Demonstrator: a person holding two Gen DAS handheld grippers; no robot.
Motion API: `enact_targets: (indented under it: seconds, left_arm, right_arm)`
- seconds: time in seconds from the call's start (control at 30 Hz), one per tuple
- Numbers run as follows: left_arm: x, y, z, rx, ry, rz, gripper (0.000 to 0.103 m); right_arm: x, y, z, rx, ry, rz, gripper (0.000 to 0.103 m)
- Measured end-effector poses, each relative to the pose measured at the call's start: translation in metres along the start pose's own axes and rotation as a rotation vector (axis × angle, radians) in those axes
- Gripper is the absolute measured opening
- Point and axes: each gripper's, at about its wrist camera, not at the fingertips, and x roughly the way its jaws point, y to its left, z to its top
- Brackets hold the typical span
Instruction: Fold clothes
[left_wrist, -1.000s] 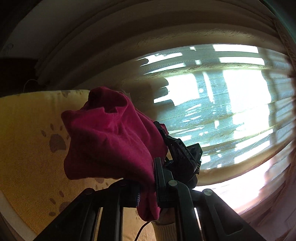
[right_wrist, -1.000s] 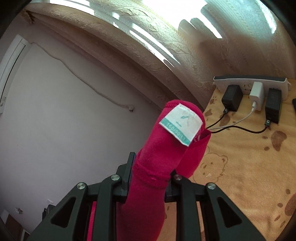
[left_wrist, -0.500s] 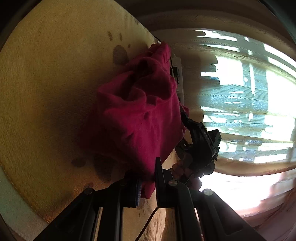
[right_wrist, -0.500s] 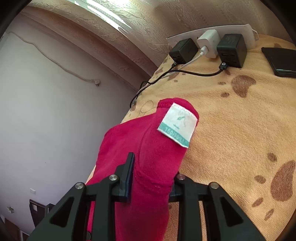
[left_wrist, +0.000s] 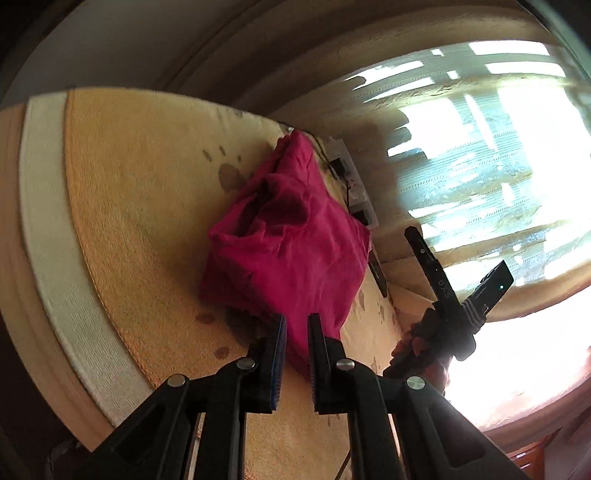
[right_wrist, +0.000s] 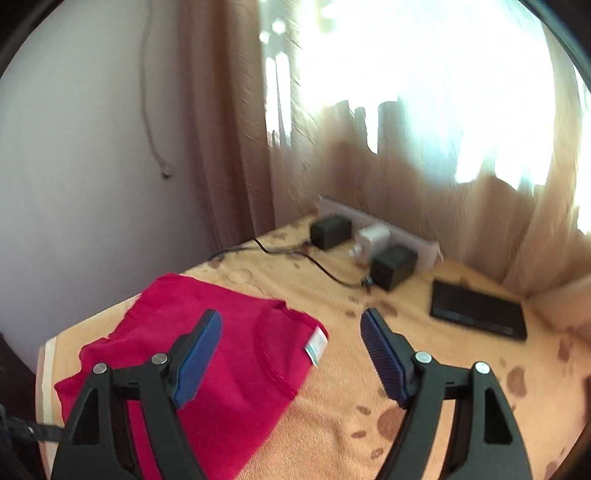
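Note:
A crimson red garment (left_wrist: 291, 254) lies on a yellow paw-print blanket (left_wrist: 140, 206). In the left wrist view it is bunched, and my left gripper (left_wrist: 295, 325) has its fingers close together on the cloth's near edge. In the right wrist view the garment (right_wrist: 221, 347) lies flat with a white size label (right_wrist: 317, 346) at its right edge. My right gripper (right_wrist: 291, 325) is wide open and empty just above it. The right gripper's tool (left_wrist: 458, 306) and the hand on it show in the left wrist view.
A white power strip (right_wrist: 373, 229) with black and white chargers and cables lies at the blanket's far edge by the curtain (right_wrist: 406, 147). A black flat device (right_wrist: 476, 310) lies to the right. A pale wall (right_wrist: 74, 147) stands to the left.
My right gripper has opened and let go of the garment, which now lies flat on the blanket. The left gripper has come lower with the cloth, still on its edge.

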Motion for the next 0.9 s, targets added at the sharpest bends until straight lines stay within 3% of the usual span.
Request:
enact_targets:
  seconds: [0.1,0.17,0.2,0.23,0.3,0.43,0.57,0.7,0.8,0.9]
  left_arm:
    - [-0.006,-0.039,0.006,0.182,-0.096,-0.006,0.013]
    - [0.005,-0.058,0.009,0.276,-0.11,-0.014,0.019]
    - [0.016,-0.064,0.013,0.295,-0.093,-0.015,0.029]
    - [0.029,-0.065,0.015,0.301,-0.064,-0.019,0.05]
    - [0.053,-0.057,0.018,0.286,-0.007,0.009,0.07]
    - [0.088,-0.027,0.018,0.231,0.064,0.133,0.07]
    - [0.092,-0.018,0.011,0.252,0.056,0.142,0.07]
    - [0.098,-0.033,0.004,0.358,0.068,0.217,0.074]
    - [0.097,-0.056,-0.008,0.494,0.025,0.353,0.085]
    - [0.094,-0.081,-0.021,0.636,-0.036,0.495,0.091]
  right_arm:
    - [0.014,0.034,0.005,-0.143,-0.005,0.084,0.082]
    - [0.039,0.048,-0.002,-0.17,0.068,0.129,0.082]
    - [0.052,0.051,-0.009,-0.167,0.114,0.148,0.082]
    - [0.064,0.054,-0.017,-0.163,0.16,0.165,0.082]
    - [0.083,0.055,-0.035,-0.16,0.258,0.2,0.082]
    - [0.101,0.038,-0.046,-0.079,0.342,0.275,0.083]
    - [0.107,0.036,-0.046,-0.079,0.353,0.275,0.085]
    - [0.105,0.037,-0.049,-0.076,0.349,0.256,0.09]
    - [0.086,0.033,-0.053,-0.055,0.332,0.222,0.101]
    - [0.06,0.026,-0.056,-0.025,0.307,0.179,0.103]
